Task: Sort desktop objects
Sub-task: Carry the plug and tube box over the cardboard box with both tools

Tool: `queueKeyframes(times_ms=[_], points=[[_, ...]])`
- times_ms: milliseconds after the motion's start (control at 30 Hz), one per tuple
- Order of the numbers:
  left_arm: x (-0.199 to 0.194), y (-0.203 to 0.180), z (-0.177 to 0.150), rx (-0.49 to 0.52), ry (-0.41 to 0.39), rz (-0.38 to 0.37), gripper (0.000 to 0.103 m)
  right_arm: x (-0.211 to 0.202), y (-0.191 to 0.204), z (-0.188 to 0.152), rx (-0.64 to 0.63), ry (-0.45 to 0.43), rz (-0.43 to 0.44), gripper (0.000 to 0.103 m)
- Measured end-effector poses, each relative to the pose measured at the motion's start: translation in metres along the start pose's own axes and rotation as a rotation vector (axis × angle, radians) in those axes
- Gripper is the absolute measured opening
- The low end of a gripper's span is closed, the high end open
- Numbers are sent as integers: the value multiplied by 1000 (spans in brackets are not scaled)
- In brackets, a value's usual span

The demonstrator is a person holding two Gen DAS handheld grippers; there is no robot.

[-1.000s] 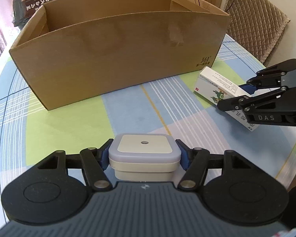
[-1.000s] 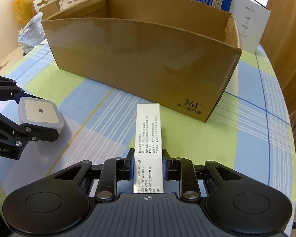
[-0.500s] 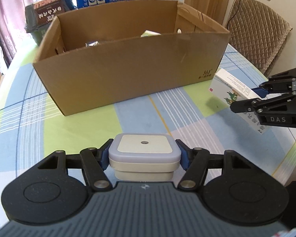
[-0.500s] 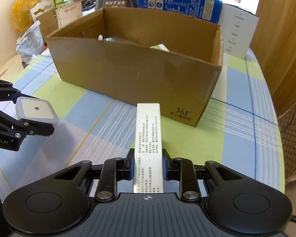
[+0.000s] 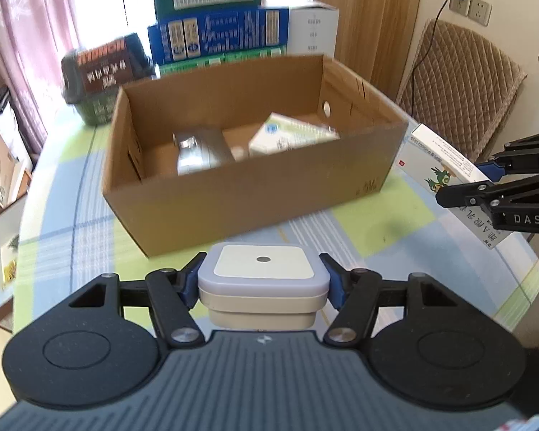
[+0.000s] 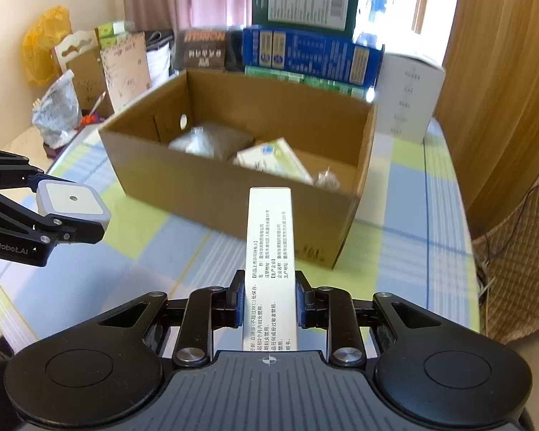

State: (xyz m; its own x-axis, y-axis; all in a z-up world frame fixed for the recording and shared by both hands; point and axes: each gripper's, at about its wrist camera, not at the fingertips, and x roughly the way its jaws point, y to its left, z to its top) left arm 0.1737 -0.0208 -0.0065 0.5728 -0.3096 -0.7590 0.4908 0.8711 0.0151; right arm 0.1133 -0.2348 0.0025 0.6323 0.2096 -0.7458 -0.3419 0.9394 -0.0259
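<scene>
My left gripper (image 5: 263, 280) is shut on a white square night light (image 5: 263, 269), held in the air in front of the open cardboard box (image 5: 255, 194). My right gripper (image 6: 269, 296) is shut on a long white medicine box (image 6: 270, 248), also lifted, near the cardboard box's (image 6: 233, 194) right front corner. The left gripper with the night light (image 6: 70, 199) shows at the left of the right wrist view. The right gripper with the medicine box (image 5: 438, 165) shows at the right of the left wrist view. Inside the cardboard box lie a green-white carton (image 5: 291, 138) and a silvery packet (image 5: 197, 152).
The table has a blue, green and white checked cloth (image 5: 61, 251). Behind the cardboard box stand stacked blue and green cartons (image 5: 215, 36), a white carton (image 6: 409, 97) and a dark basket (image 5: 104, 75). A quilted chair (image 5: 460, 86) is at the right. Bags and boxes (image 6: 72, 82) crowd the far left.
Both grippers have risen with their objects, so both views now look down into the cardboard box and its contents. Both grips are unchanged.
</scene>
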Motion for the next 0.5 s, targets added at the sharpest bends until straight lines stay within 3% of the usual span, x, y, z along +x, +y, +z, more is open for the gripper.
queueKeyframes(times_ms=[233, 500], points=[[-13, 14, 45, -2, -56, 8, 61, -13, -5, 46, 14, -64, 8, 23], [3, 32, 104, -14, -97, 28, 61, 15, -15, 99, 30, -82, 13, 23]])
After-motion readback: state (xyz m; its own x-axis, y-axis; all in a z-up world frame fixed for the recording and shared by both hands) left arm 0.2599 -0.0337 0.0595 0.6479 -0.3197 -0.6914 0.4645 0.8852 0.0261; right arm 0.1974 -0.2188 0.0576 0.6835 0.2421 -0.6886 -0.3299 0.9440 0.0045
